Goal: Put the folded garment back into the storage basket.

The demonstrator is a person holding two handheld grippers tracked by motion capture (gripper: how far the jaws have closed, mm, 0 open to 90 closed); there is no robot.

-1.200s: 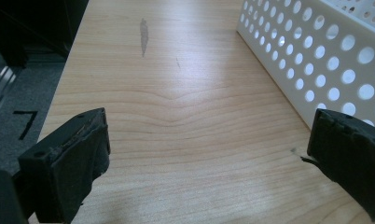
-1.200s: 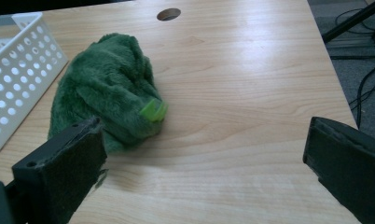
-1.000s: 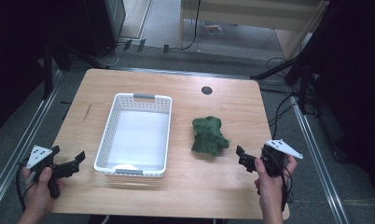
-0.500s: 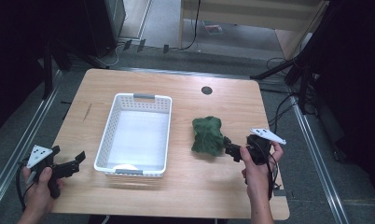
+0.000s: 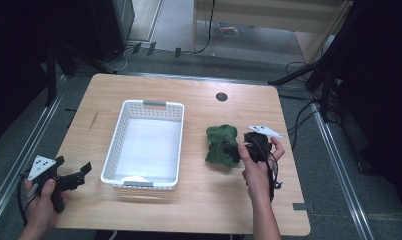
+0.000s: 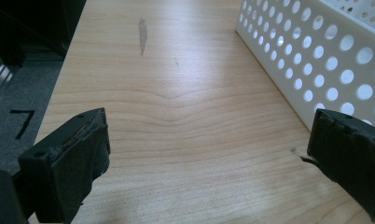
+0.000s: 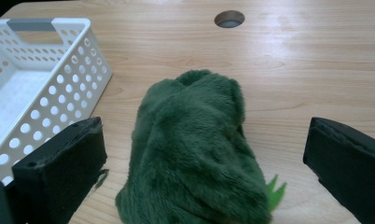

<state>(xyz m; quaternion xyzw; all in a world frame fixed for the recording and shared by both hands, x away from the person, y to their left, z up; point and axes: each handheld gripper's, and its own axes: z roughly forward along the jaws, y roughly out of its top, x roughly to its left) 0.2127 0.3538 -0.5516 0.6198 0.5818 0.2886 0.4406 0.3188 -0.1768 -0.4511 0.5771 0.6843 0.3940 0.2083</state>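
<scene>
Beside the white basket (image 5: 145, 145), right gripper (image 7: 204, 168) gapes around green plush (image 7: 197, 149); shallow bite risks slipping; left gripper (image 6: 209, 163) open

Green plush toy (image 7: 195, 149) (lower part) leaves the right gripper view.

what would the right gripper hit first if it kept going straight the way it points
Most likely the fuzzy green plush toy, which lies directly ahead between the open right gripper jaws; contact can't be confirmed.

Bright, evenly lit table (image 5: 199, 210); dark, dim surroundings.
</scene>
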